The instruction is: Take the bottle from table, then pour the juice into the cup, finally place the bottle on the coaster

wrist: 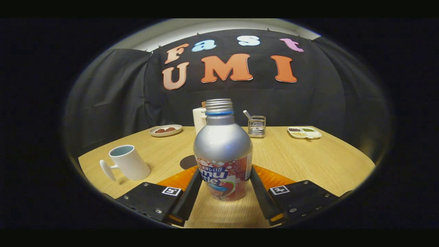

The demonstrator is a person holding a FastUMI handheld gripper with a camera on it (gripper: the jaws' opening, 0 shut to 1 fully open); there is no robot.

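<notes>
A silver bottle [223, 147] with a colourful label and no cap stands upright between my fingers. My gripper [224, 171] is shut on it, one finger [190, 195] pressed to its left side and the other to its right, at label height. Its base is at or just above the wooden table [308, 161]; I cannot tell which. A white cup [127, 162] with a handle stands to the left of the fingers, its mouth open upward. A dark round coaster [188, 161] lies just behind the bottle on its left, partly hidden by it.
At the far side of the table are a small plate [165, 130] of reddish pieces, a white container [199, 119] behind the bottle, a wire holder [256, 126], and a divided white tray [304, 132] at the right. The booth's black cloth wall closes the back.
</notes>
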